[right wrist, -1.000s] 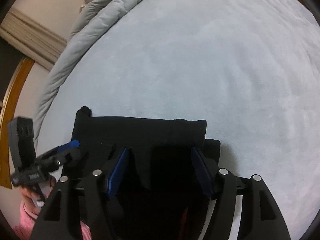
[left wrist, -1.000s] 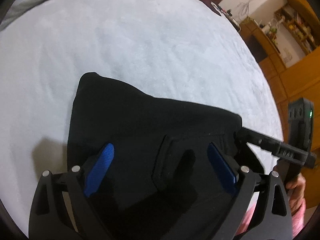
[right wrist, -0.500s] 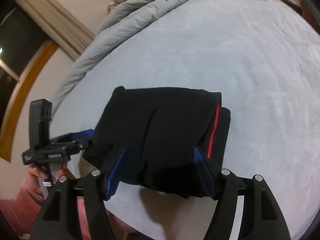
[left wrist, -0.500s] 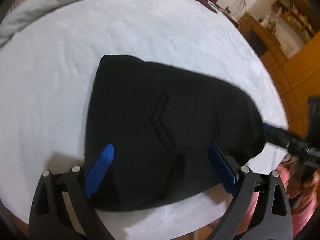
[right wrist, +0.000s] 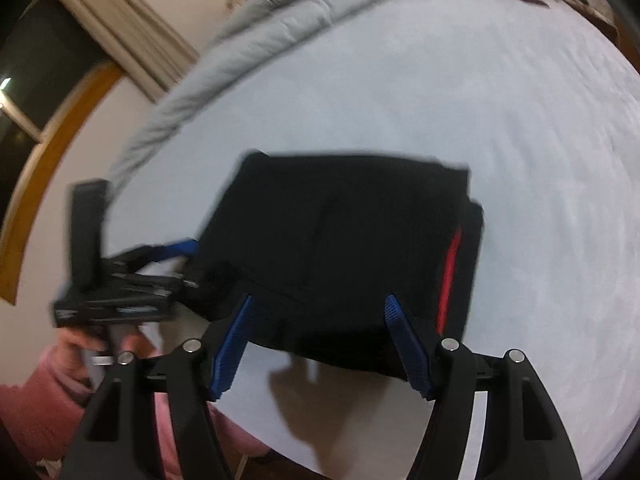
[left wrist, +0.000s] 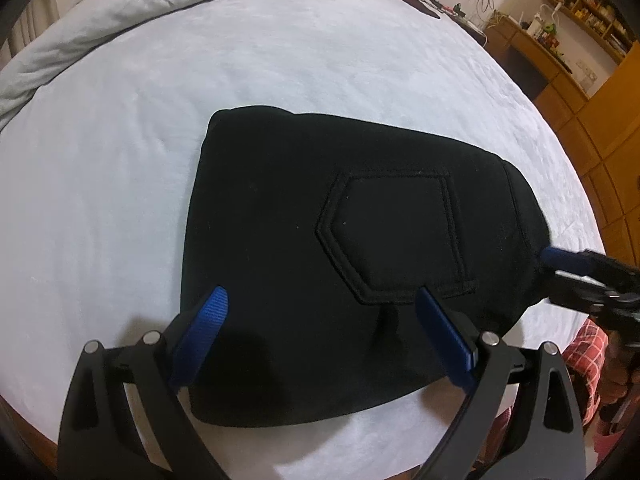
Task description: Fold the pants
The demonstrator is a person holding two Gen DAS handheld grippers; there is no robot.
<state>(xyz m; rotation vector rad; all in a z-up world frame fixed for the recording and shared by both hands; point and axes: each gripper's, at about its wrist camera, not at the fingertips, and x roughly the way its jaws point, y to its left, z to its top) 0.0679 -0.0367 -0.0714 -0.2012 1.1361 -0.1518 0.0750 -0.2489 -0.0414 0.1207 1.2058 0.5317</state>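
Note:
The black pants (left wrist: 340,248) lie folded into a compact block on the pale blue bed, a stitched back pocket (left wrist: 396,236) facing up. In the right wrist view the pants (right wrist: 344,248) show a red stripe (right wrist: 448,276) along their right edge. My left gripper (left wrist: 320,300) is open and empty, raised above the near edge of the pants. My right gripper (right wrist: 318,308) is open and empty, above the near edge too. The right gripper shows at the pants' right corner in the left wrist view (left wrist: 580,276); the left gripper shows at the left in the right wrist view (right wrist: 132,276).
A grey duvet (left wrist: 160,4) is bunched along the far side of the bed (left wrist: 100,184). Wooden cabinets and shelves (left wrist: 592,80) stand to the right. A curtain and window frame (right wrist: 100,40) are at the left. The bed's near edge runs just below the pants.
Both grippers have pulled back and up from the pants, so the whole folded block now shows. The pants lie still on the bed.

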